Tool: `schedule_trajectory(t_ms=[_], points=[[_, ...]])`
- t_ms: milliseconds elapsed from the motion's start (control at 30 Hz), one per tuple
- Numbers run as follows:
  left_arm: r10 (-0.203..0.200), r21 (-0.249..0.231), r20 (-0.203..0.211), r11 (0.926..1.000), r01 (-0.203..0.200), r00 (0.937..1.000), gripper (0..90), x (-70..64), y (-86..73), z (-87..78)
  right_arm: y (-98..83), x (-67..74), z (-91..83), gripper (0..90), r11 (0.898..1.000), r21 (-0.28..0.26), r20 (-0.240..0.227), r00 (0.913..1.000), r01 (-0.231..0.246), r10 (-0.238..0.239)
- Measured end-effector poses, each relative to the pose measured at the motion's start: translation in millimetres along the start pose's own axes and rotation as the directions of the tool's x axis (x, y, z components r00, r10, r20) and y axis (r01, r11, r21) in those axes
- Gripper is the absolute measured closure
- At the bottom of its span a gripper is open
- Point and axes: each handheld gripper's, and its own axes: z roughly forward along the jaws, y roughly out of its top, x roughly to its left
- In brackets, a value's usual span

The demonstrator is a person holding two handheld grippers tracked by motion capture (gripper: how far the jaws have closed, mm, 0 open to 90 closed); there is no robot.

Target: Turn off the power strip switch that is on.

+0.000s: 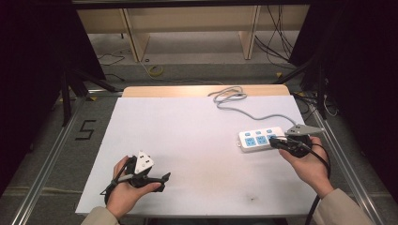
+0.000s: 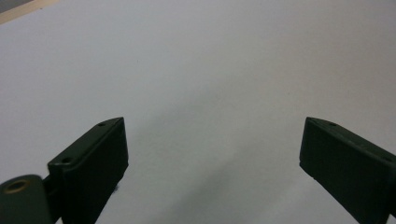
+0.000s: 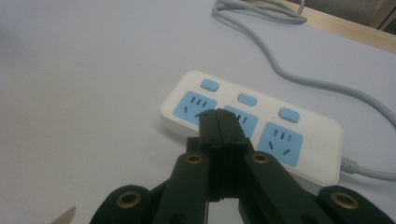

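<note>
Trailing grey cable (image 1: 244, 110) behind power strip (image 1: 256, 139).

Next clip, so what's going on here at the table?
A person holds a gripper in each hand over a white table. The right gripper, fingers pressed together with nothing between them, is poised over a white power strip with three blue sockets, tips by the middle one; whether they touch is unclear. The strip's grey cord trails toward the far edge. The left gripper is wide open over bare tabletop near the front left.

white board (image 1: 197, 140) on table | power strip (image 1: 258, 139) right side | grey cord (image 1: 234, 101) coiled at far edge
</note>
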Motion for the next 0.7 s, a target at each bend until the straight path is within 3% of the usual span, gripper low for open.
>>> schedule_trajectory(t_ms=[700], points=[[0.006, -0.001, 0.004, 1.0000, -0.006, 1.0000, 7.5, -0.6, 0.6, 0.0, 9.0, -7.6, 14.3, 90.0, 0.999, 0.040, 0.010, 0.9999, -0.012, 0.012]])
